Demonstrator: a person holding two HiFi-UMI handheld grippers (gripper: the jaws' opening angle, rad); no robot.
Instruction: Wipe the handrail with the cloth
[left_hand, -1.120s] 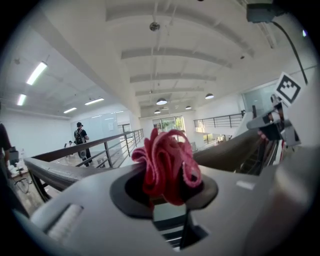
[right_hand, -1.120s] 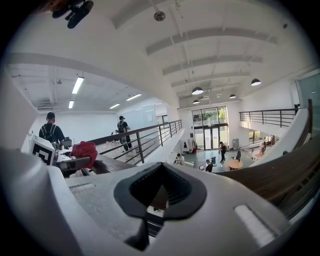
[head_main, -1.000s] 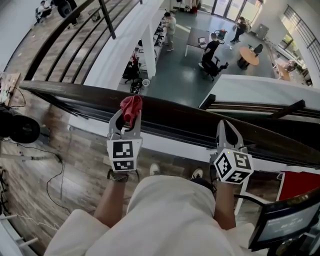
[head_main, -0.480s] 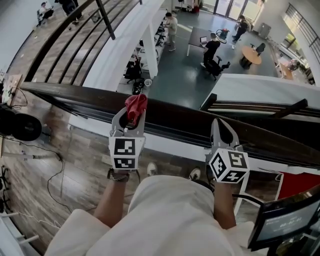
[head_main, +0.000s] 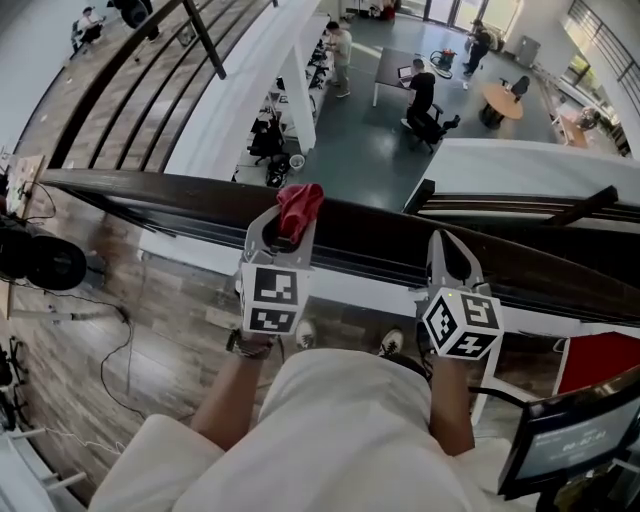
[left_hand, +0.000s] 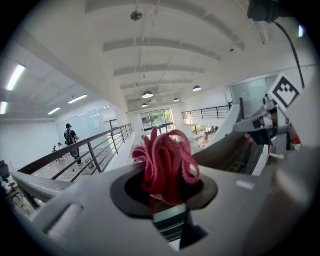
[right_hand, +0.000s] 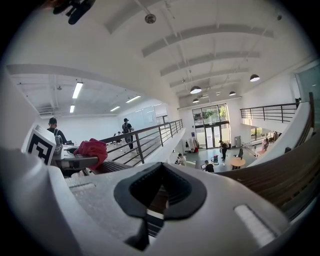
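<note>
Wearer: pale trousers (head_main: 350, 430) fill the bottom of the head view. Both forearms reach forward from them, and two pale shoes (head_main: 305, 335) show below.
Left gripper (head_main: 285, 225): clenched on the red cloth (head_main: 299, 205), with its marker cube facing the head camera.
Red cloth: bunched in folds between the left jaws and standing out past their tips. In the head view it lies over the top of the handrail (head_main: 370, 235), left of centre. Whether it presses on the wood cannot be told.
Right gripper (head_main: 447, 248): jaws drawn together with nothing between them. The tips sit over the rail's near edge, well to the right of the cloth.
Handrail: dark brown wood, running across the head view from the left edge down toward the right edge.
Monitor (head_main: 570, 440): in the lower right corner, tilted, with a red panel (head_main: 600, 365) just above it.
Plank floor (head_main: 110, 300): wood boards at left, carrying a thin black cable (head_main: 105, 360) and a black round device (head_main: 45, 260) at the left edge.
Metal railing (head_main: 120, 80): dark bars along the gallery at upper left.
Lower hall: a grey floor (head_main: 350, 140) far below, beyond the rail.
Hall furniture: a dark desk (head_main: 390, 70) and a round wooden table (head_main: 498, 103).
Hall persons: one person seated (head_main: 420, 95) and others standing.
Vessel: a small white round bin-like thing (head_main: 292, 162) near the desks. Its contents are too small to make out.
</note>
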